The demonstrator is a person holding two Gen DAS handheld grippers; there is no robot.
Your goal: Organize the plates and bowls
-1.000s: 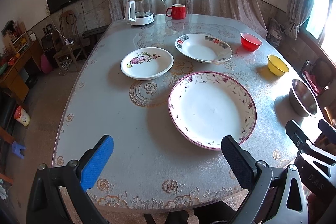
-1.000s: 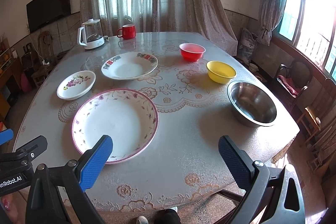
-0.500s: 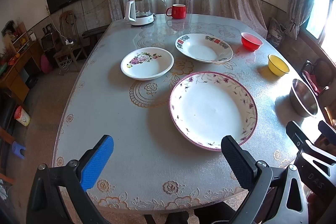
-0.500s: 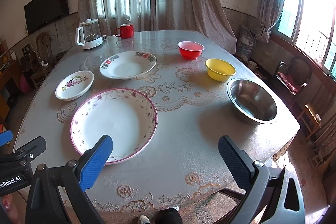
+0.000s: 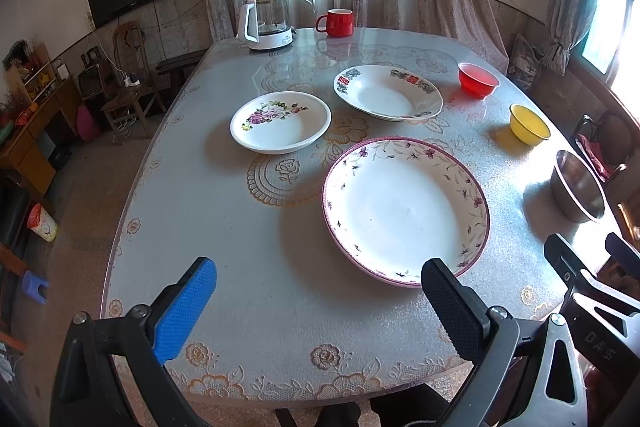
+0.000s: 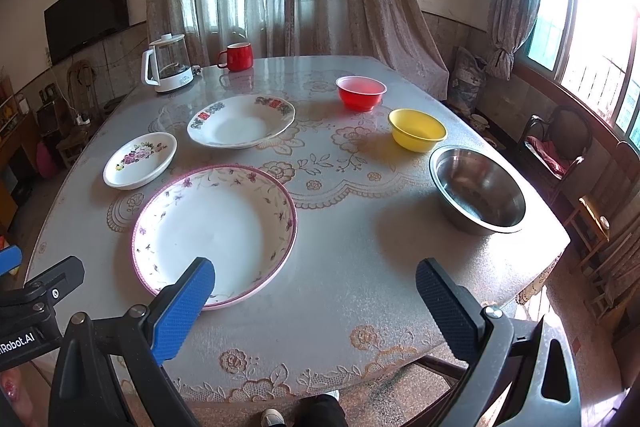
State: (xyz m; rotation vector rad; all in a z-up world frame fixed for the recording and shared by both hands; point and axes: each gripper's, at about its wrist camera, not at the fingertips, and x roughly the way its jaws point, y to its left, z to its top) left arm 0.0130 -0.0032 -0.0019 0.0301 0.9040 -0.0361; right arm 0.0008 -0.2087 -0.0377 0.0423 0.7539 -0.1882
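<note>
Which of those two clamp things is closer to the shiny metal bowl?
Right. The right gripper hovers at the near table edge with the steel bowl just ahead to its right. The left gripper sits further left, with the bowl far off to its right.

Left tool (image 5: pixel 320 301) fingers spread wide, right tool (image 6: pixel 316 301) likewise spread, side by side, both empty

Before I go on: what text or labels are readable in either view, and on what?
"Robot.AI", start cut off by the frame edge: on the left gripper's body, right wrist view.
"DAS": on the right gripper's body, left wrist view.
Red marks on the floral-rimmed plate: too small to read.
Kettle base print: blurred.
</note>
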